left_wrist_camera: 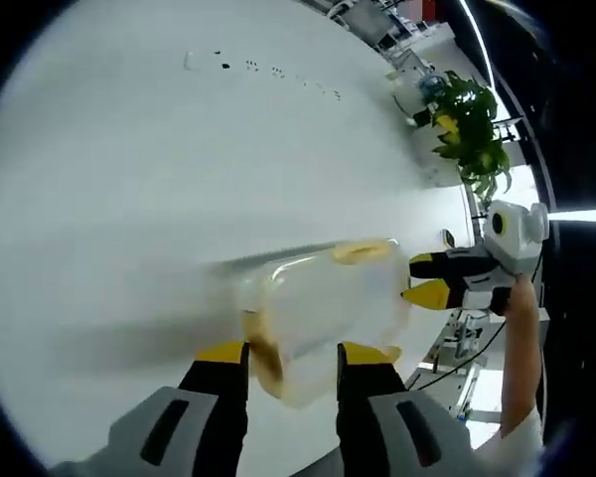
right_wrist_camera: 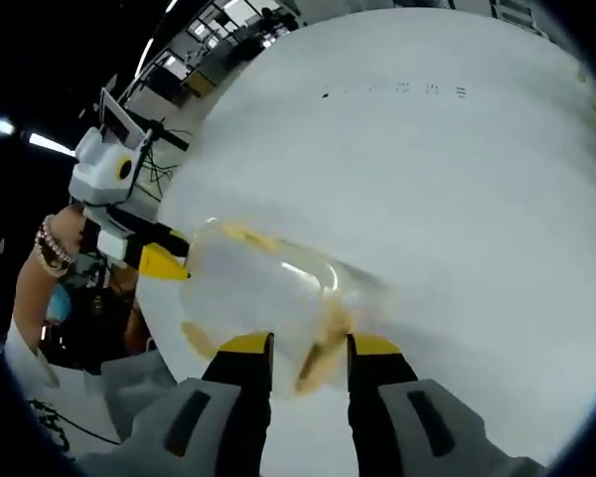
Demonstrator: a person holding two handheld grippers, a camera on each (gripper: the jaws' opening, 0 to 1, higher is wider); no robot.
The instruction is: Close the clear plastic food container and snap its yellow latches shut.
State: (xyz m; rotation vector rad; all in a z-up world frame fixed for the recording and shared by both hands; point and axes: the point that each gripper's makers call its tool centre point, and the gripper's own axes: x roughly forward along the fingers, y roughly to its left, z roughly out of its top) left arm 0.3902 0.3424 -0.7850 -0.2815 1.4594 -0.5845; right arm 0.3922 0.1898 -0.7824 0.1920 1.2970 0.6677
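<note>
My left gripper and right gripper each have their jaws clamped on opposite ends of the blurred container, held over the white table near its edge; wide bare tabletop lies beyond.

Clear glossy plastic container, matt white table

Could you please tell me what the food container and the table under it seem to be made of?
Food container: looks like clear, glossy plastic, since the white table shows through its walls and highlights glint on it; its latches appear opaque yellow plastic. Table: a smooth, matte white surface, probably laminate, though the blur leaves that open.
</note>
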